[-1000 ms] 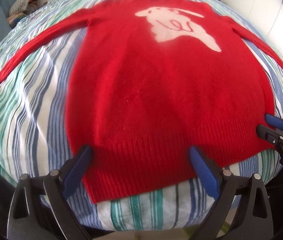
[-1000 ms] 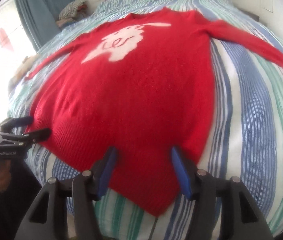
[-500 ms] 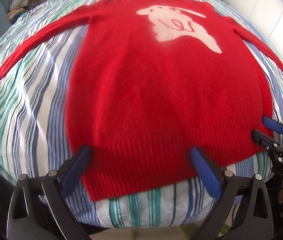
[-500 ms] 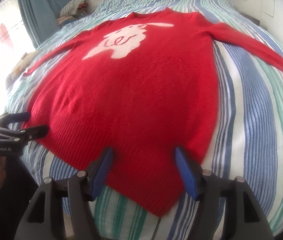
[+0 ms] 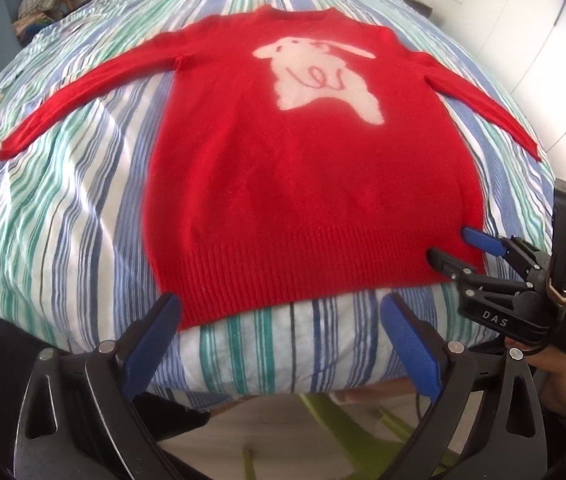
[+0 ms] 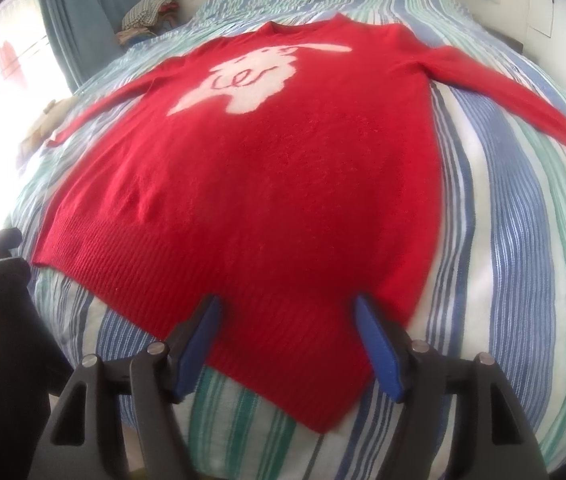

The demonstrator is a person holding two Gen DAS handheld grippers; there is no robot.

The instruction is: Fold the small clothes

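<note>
Both tools have drawn back from the red sweater (image 5: 307, 184). Left tool (image 5: 279, 336) and right tool (image 6: 287, 340) gape wide, empty, at its near hem on the bed (image 5: 63, 208); gripping the hem corners likely comes next.

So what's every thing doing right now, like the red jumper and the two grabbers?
Red knitted sweater with a white animal picture: spread flat, front up, unfolded.
Its two long sleeves: stretched out to the sides.
Striped blue, green and white bed cover: lying under the sweater, slightly wrinkled.
Left gripper: open, empty, at the hem.
Right gripper: open, over the hem corner, not clamped.
</note>
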